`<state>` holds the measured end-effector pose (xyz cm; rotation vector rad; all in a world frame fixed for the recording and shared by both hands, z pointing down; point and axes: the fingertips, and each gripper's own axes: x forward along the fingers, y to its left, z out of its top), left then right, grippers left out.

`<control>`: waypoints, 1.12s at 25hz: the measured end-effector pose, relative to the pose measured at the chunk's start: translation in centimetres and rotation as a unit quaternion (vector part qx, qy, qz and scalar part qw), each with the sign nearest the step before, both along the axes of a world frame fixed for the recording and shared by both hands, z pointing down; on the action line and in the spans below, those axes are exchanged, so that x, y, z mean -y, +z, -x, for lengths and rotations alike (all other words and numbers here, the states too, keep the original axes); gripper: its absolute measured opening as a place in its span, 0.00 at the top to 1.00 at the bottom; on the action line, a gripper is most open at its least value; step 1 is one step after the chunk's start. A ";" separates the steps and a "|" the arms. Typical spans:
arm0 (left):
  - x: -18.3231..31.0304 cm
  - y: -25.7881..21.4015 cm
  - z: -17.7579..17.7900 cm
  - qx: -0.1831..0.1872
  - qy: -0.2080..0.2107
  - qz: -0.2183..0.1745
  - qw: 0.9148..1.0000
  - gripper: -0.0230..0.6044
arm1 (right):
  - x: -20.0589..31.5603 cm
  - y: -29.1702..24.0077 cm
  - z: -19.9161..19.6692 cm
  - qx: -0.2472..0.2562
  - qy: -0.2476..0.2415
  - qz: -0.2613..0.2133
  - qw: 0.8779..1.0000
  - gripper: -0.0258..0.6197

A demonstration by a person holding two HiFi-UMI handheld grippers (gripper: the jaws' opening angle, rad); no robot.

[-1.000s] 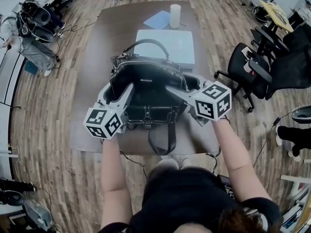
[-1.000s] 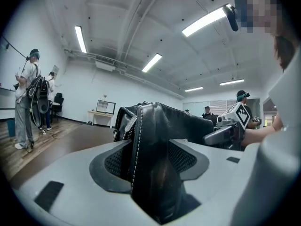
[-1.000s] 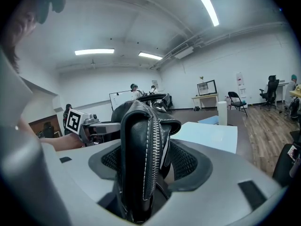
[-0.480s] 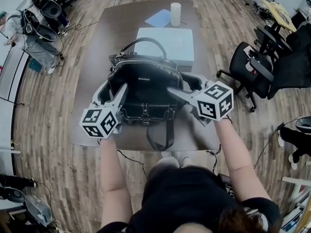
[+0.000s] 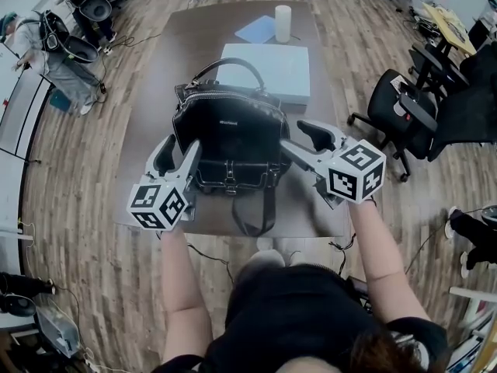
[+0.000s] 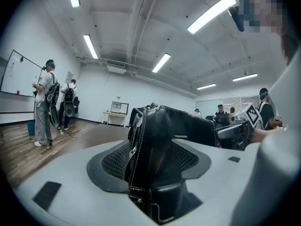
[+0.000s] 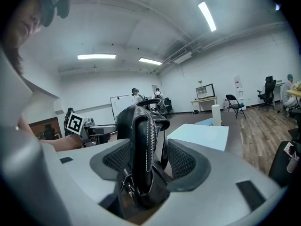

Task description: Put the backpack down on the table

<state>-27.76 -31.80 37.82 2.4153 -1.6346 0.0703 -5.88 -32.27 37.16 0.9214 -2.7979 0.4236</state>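
Both grippers have slid back toward the person, off the sides of the backpack [image 5: 229,138]. The left gripper [image 5: 177,152] has just been opening and the right gripper [image 5: 304,138] closing a little. Both stand wide apart and do not squeeze the bag ends between them. The backpack stands upright by the near edge of the table [image 5: 299,208], in front of a white box [image 5: 268,68].
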 end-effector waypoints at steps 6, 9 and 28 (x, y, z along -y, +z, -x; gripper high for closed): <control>-2.3 -0.3 -0.1 -0.014 -0.020 -0.007 1.000 0.56 | -1.2 0.0 -1.4 0.019 0.019 0.011 1.000 0.61; -3.5 -0.8 -0.5 -0.019 -0.028 -0.017 0.999 0.63 | -1.6 0.3 -1.9 0.016 0.031 0.014 0.999 0.65; -8.7 0.1 -3.4 -0.028 -0.042 0.009 0.999 0.85 | -3.8 1.0 -3.0 0.023 0.074 0.021 0.997 0.93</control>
